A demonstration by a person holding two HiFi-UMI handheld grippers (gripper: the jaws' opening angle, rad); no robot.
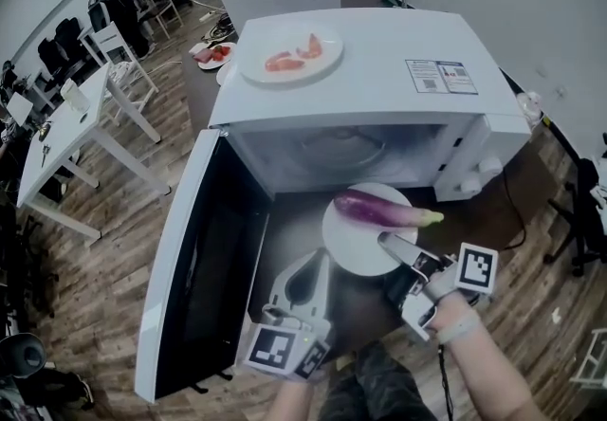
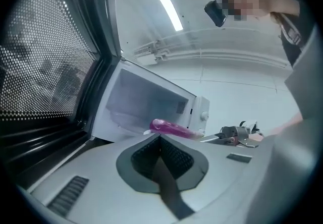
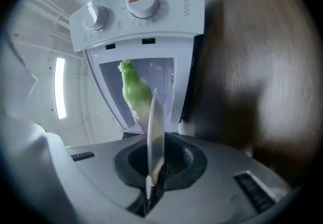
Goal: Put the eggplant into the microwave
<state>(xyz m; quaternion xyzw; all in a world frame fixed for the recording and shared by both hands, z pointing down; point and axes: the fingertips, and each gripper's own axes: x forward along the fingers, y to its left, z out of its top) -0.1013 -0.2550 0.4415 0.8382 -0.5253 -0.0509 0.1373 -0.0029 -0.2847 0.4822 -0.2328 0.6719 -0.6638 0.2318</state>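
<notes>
Where the head view looks down, a white microwave (image 1: 379,78) stands with its door (image 1: 190,286) swung wide to the left; the cavity is hazy and its inside only faintly made out; a label (image 1: 442,76) on the top has print too small to read; a dish (image 1: 289,57) of red pieces, kind unclear, sits on the top. The eggplant (image 1: 379,210) lies on a white plate (image 1: 356,244) just before the opening, outside the cavity; the right gripper (image 1: 391,244) pinches the plate's near rim; the left gripper (image 1: 305,279) is beside it, holding nothing, its hand cut off by the lower edge.

Left gripper view: jaws pressed together, nothing between them; the gripper's body hides the plate, so only the eggplant (image 2: 174,128) shows above it; the door's mesh (image 2: 45,56) fills the left.

Right gripper view: jaws clamped on the plate (image 3: 155,132), seen edge-on as a thin blade that covers the eggplant's purple body; only its green stem end (image 3: 135,94) is clear; two knobs (image 3: 143,1) sit on the panel; beside them, "WAHIN" (image 3: 187,3); dial marks illegible.
</notes>
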